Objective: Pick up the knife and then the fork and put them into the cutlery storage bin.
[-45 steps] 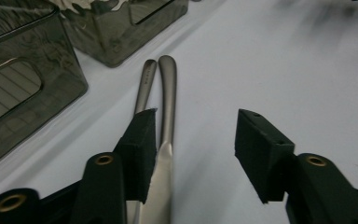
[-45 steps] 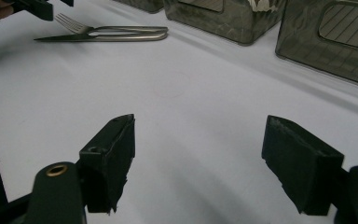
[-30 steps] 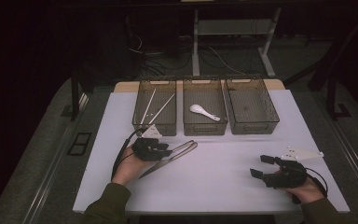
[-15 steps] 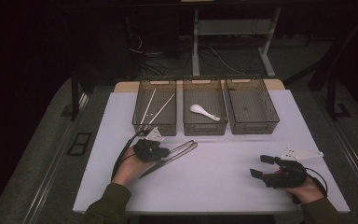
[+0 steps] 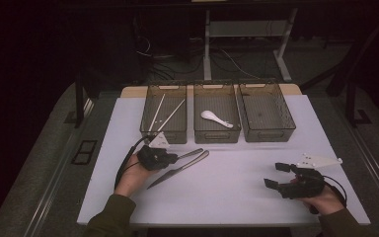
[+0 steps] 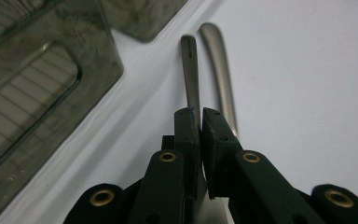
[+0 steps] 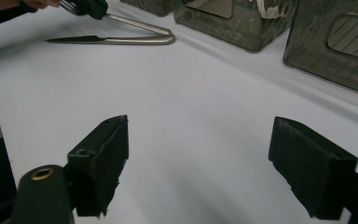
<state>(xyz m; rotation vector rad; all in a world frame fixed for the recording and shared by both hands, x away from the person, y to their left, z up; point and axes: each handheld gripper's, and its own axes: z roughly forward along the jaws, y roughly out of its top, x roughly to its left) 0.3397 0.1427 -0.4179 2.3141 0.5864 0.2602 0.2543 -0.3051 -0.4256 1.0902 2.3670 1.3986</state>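
Note:
My left gripper (image 5: 172,158) (image 6: 199,114) is shut on the handle of a metal fork (image 6: 189,70) (image 5: 191,153) that lies on the white table; the tines (image 7: 69,4) show behind its jaws in the right gripper view. A metal knife (image 5: 177,171) (image 7: 107,40) lies right beside the fork, its handle end (image 6: 219,65) meeting the fork's. My right gripper (image 5: 273,176) (image 7: 200,130) rests at the front right of the table. It is open, its jaws have just been opening wider, and nothing is between them.
Three dark see-through bins stand in a row at the back. The left bin (image 5: 145,129) holds chopsticks (image 5: 164,115), the middle bin (image 5: 216,138) a white spoon (image 5: 215,117), and the right bin (image 5: 269,134) looks empty. A bare white table (image 5: 227,197) stretches between the two hands.
The left hand has barely shifted over the fork and knife. The right hand has stayed in place.

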